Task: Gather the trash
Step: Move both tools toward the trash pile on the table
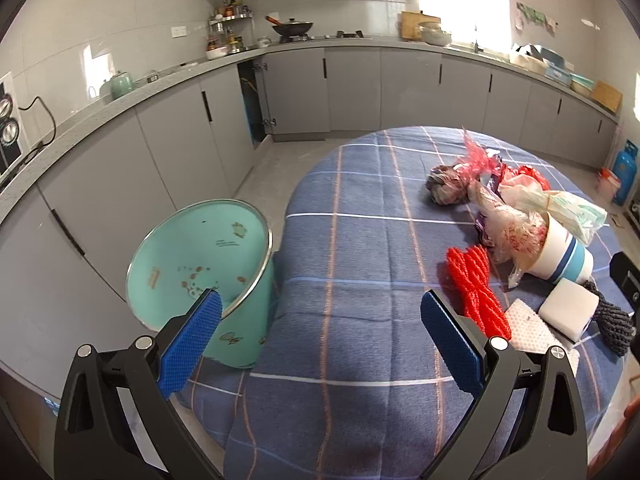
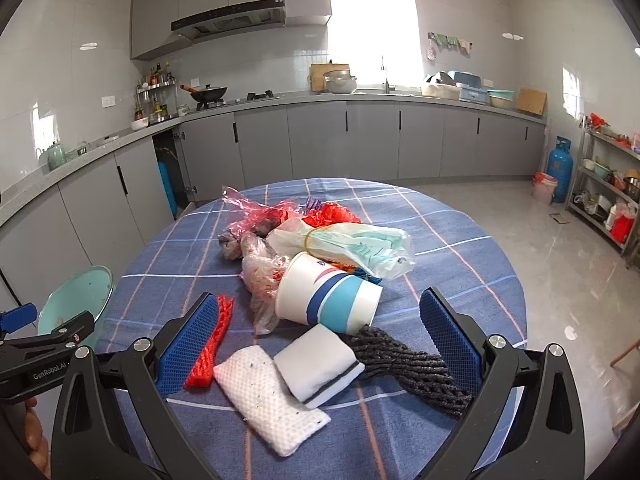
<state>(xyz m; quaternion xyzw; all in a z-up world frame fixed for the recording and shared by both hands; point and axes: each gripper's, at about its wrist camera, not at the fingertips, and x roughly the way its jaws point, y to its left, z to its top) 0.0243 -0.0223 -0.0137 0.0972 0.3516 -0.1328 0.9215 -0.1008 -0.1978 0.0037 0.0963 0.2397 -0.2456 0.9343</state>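
Observation:
A heap of trash lies on the blue checked tablecloth (image 2: 440, 240): a tipped paper cup (image 2: 328, 296), crumpled plastic bags (image 2: 344, 240), a red foam net (image 2: 212, 344), a white foam net (image 2: 268, 396), a white folded pad (image 2: 316, 360) and a dark grey net (image 2: 408, 364). My right gripper (image 2: 320, 340) hovers open just over the pad and nets, nothing between its fingers. My left gripper (image 1: 320, 332) is open above bare cloth, left of the red net (image 1: 476, 292). The teal bin (image 1: 200, 268) stands on the floor beside the table's left edge.
Grey kitchen cabinets and a countertop (image 2: 360, 100) run along the far and left walls. One cabinet door (image 1: 250, 100) stands open. A blue gas cylinder (image 2: 560, 168) and a metal shelf rack (image 2: 608, 184) stand at the right. Tiled floor lies between table and cabinets.

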